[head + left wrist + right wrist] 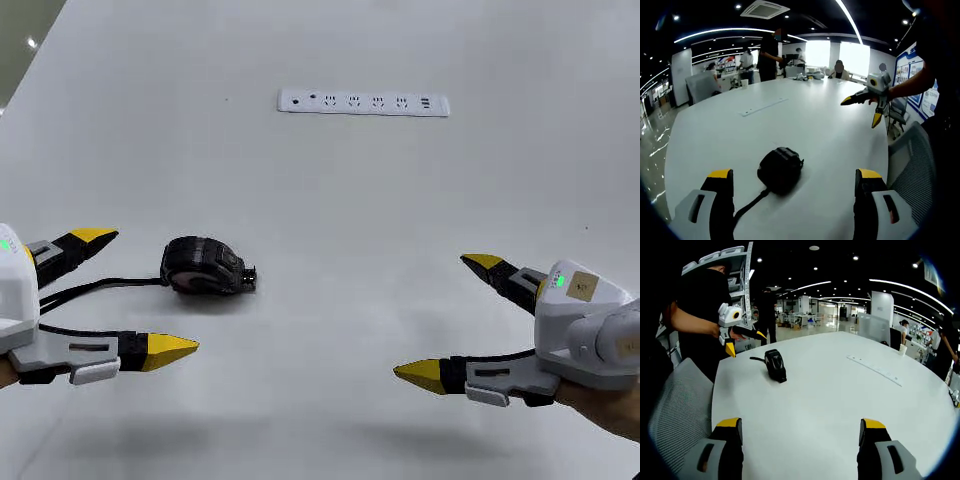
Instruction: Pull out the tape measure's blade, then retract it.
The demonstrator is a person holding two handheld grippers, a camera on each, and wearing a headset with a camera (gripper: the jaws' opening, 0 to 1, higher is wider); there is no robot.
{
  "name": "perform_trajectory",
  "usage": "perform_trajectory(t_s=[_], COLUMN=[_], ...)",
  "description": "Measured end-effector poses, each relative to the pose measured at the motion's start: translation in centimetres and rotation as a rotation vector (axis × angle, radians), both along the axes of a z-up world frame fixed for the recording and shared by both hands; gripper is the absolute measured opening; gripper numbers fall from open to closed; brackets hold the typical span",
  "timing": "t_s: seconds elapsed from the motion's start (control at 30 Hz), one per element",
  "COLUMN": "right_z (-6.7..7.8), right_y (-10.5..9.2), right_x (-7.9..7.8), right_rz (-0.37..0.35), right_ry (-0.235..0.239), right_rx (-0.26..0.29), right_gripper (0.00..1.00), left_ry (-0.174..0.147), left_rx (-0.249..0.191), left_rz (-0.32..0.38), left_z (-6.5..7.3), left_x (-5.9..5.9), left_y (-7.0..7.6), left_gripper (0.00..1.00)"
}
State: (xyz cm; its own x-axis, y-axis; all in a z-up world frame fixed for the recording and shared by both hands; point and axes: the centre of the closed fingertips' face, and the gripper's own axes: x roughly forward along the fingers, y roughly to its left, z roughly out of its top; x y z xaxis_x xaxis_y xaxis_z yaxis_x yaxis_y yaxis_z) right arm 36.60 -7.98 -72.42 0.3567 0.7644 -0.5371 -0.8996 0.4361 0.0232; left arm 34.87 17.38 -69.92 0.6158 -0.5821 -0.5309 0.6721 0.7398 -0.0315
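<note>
Left gripper [156, 290], right gripper [429, 315] gape wide; tape measure [205, 265] sits on open table [330, 200]

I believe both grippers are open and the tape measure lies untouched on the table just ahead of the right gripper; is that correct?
Not quite: the tape measure lies just ahead of the left gripper, not the right gripper, as the left gripper view shows. The rest holds: both grippers are open, and it lies untouched on the table.

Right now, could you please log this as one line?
tape measure retracted, untouched; left gripper open beside it; right gripper open, apart; power strip beyond
</note>
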Motion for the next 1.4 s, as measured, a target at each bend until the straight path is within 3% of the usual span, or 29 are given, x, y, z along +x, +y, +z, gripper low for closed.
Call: perform_trajectory(t_s=[0.47,1.4], right_z=[-1.0,-2.5], right_y=[1.3,5.7], right_x=[1.2,3.6], right_rz=[0.058,0.218], right_ry=[0.005,-0.006], right_rx=[-0.022,-0.036], right_gripper=[0.99,0.99], left_ry=[0.026,0.09], left_rx=[0.044,0.188], left_rz=[-0.068,-0.264], left_z=[-0.7,-2.8], left_x=[1.4,3.2], left_y=[0.3,0.3], left_gripper=[0.99,0.97])
